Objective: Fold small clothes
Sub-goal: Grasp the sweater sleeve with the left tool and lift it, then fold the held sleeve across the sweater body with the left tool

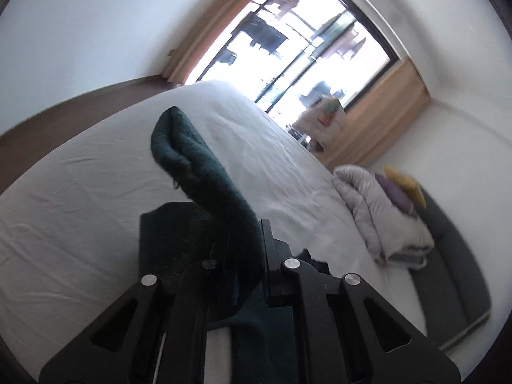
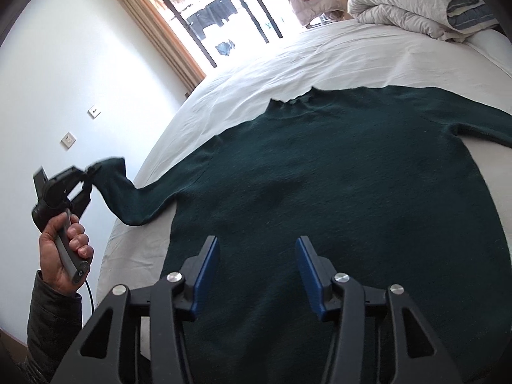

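A dark green sweater (image 2: 336, 176) lies flat on the white bed (image 2: 256, 64), neck toward the window. Its left sleeve (image 2: 134, 192) is lifted off the bed's left edge. My left gripper (image 2: 91, 176), held in a person's hand (image 2: 60, 246), is shut on the sleeve's cuff. In the left wrist view the sleeve (image 1: 192, 166) curls up from between the left gripper's (image 1: 252, 240) black fingers. My right gripper (image 2: 257, 249) hovers over the sweater's lower body, blue pads apart, with nothing between them. The right sleeve (image 2: 486, 121) stretches out flat to the right.
A folded pale duvet (image 2: 406, 3) with pillows sits at the bed's far right corner, also in the left wrist view as the duvet (image 1: 377, 211). A bright window (image 2: 217, 9) with curtains lies beyond. A white wall with sockets (image 2: 68, 140) runs along the bed's left side.
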